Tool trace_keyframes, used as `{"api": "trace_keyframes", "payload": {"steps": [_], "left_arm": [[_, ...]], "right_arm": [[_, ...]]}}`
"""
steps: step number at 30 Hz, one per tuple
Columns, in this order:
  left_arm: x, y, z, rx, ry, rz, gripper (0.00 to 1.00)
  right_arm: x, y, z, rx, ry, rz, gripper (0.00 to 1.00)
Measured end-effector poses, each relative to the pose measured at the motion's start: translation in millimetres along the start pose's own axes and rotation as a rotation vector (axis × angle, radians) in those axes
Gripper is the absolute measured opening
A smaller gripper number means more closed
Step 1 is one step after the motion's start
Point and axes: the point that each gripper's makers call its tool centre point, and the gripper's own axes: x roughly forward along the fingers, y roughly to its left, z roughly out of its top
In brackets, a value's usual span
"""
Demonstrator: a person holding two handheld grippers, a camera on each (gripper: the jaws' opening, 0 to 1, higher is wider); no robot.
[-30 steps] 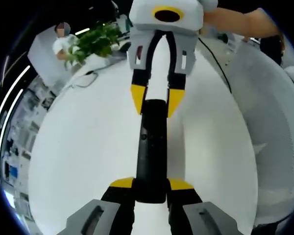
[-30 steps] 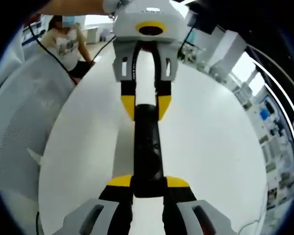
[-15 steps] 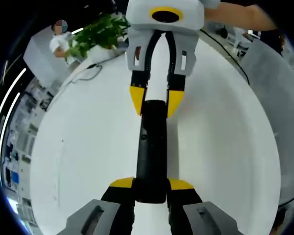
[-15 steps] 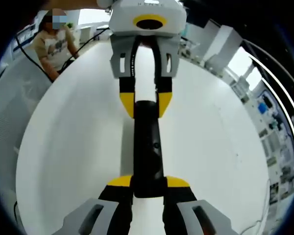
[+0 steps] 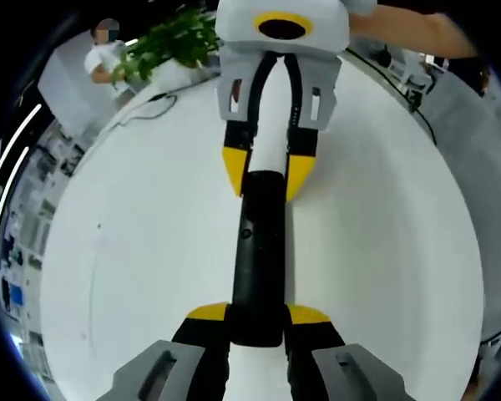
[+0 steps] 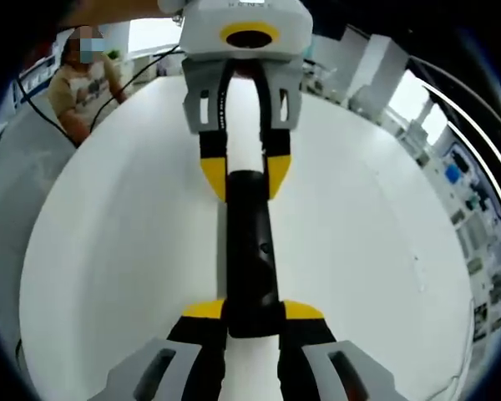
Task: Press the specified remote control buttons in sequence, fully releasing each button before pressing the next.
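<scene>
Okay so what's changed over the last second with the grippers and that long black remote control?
Nothing has been taken hold of or let go. The long black remote control is still clamped at both ends, near end in the left gripper, far end in the right gripper. Only the surroundings have slid: the green plant and round white table sit differently, so the hands turned together.

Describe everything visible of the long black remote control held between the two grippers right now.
The long black remote control is a slim, matte, plastic-looking bar with a small round button showing on its upper face. It spans between the grippers above the white round table, apparently lifted. The left gripper clamps one end with its yellow-tipped jaws and the right gripper clamps the other. No button is being pressed.
</scene>
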Motion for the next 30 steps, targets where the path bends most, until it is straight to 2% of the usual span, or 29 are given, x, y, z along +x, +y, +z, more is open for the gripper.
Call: {"api": "trace_keyframes", "payload": {"steps": [19,30], "left_arm": [[7.9,-3.3,-0.5,-0.030,0.013,-0.044,0.23],[10.0,-3.2,-1.8,-0.081,0.011,-0.100,0.24]], "right_arm": [[4.8,-0.4,-7.0,0.023,0.013,0.052,0.20],[5.1,1.0,-6.5,0.051,0.003,0.088,0.21]]}}
